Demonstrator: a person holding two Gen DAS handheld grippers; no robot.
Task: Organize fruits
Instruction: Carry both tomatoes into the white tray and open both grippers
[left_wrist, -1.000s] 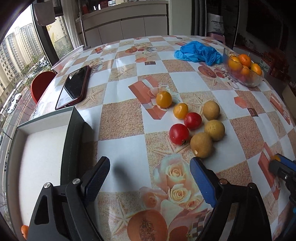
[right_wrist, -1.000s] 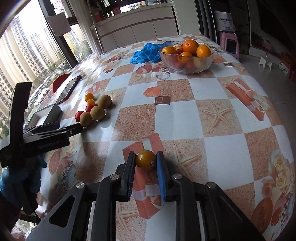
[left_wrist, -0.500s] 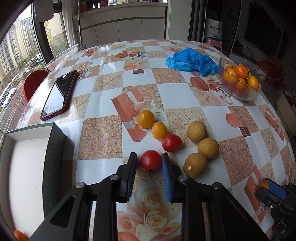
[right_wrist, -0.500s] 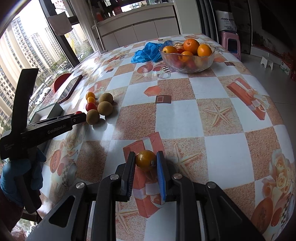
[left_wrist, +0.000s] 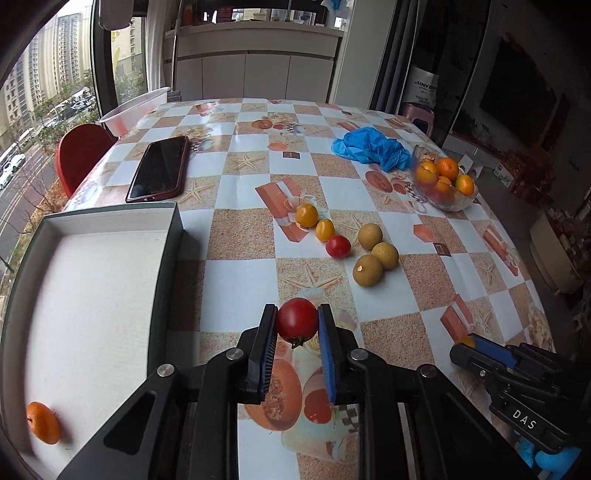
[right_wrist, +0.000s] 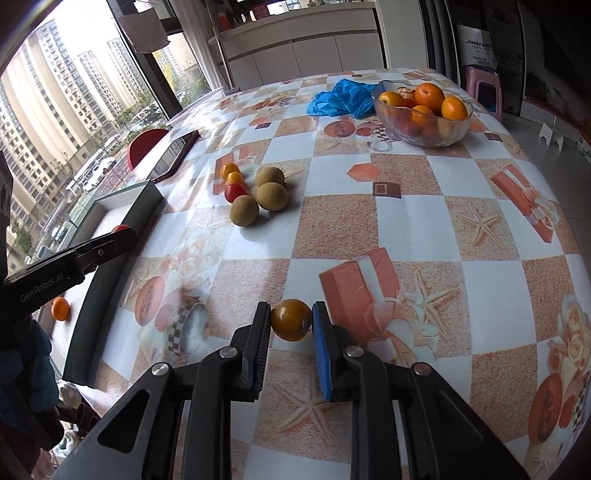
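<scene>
My left gripper (left_wrist: 297, 322) is shut on a red tomato (left_wrist: 297, 320), lifted above the patterned tablecloth beside the open box (left_wrist: 168, 258). One small orange (left_wrist: 43, 422) lies in the box's near corner. My right gripper (right_wrist: 291, 320) is shut on a yellow-orange tomato (right_wrist: 291, 319) held just over the table. On the cloth remain two yellow tomatoes (left_wrist: 306, 215), one red tomato (left_wrist: 337, 246) and three brown round fruits (left_wrist: 367, 270). The left gripper's tip with its red tomato (right_wrist: 121, 229) shows at the left of the right wrist view.
A glass bowl of oranges (left_wrist: 461, 201) stands at the far right, with a crumpled blue glove (left_wrist: 371, 148) behind it. A phone in a red case (left_wrist: 159, 168) lies beyond the box. A red chair (left_wrist: 83, 155) and a white basin (left_wrist: 133, 110) sit at the table's left edge.
The left gripper went from open to shut on the red tomato and lifted it back toward the box. The right gripper kept its hold on the yellow-orange tomato and shifted slightly.
</scene>
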